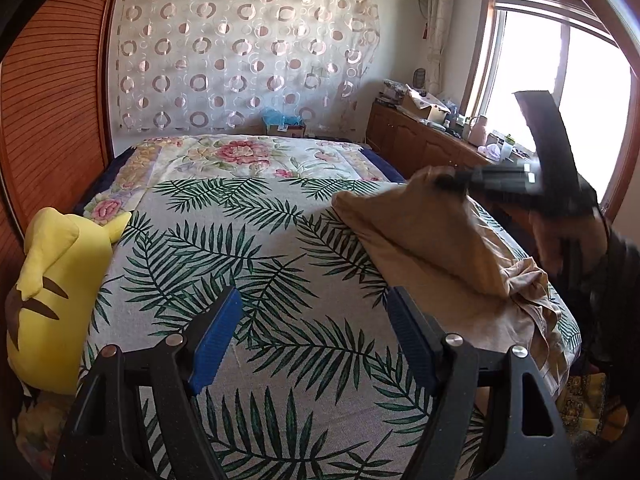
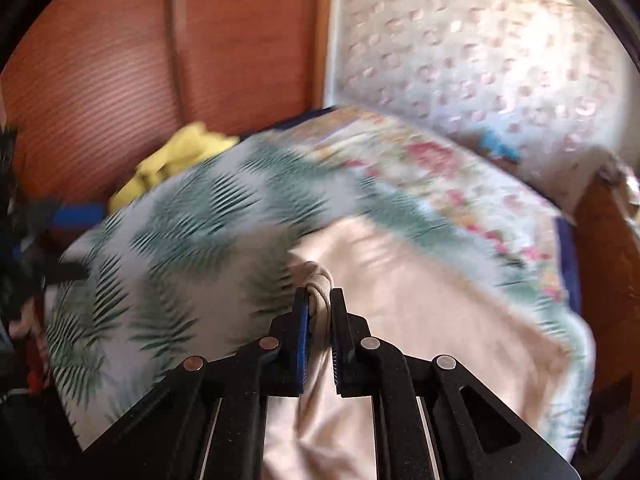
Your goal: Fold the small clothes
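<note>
A tan garment [image 1: 440,240] lies on the right side of the bed, on the leaf-print cover [image 1: 248,264]. My right gripper [image 2: 319,300] is shut on a bunched edge of the tan garment [image 2: 420,320] and lifts it off the cover; in the left wrist view the right gripper [image 1: 452,180] holds the raised cloth corner. My left gripper [image 1: 316,308] is open and empty, above the cover, left of the garment. The right wrist view is motion-blurred.
A yellow plush toy [image 1: 52,280] sits at the bed's left edge against the wooden wardrobe [image 1: 52,100]. A floral quilt [image 1: 248,156] covers the far end of the bed. A cluttered wooden cabinet [image 1: 432,136] stands under the window at the right.
</note>
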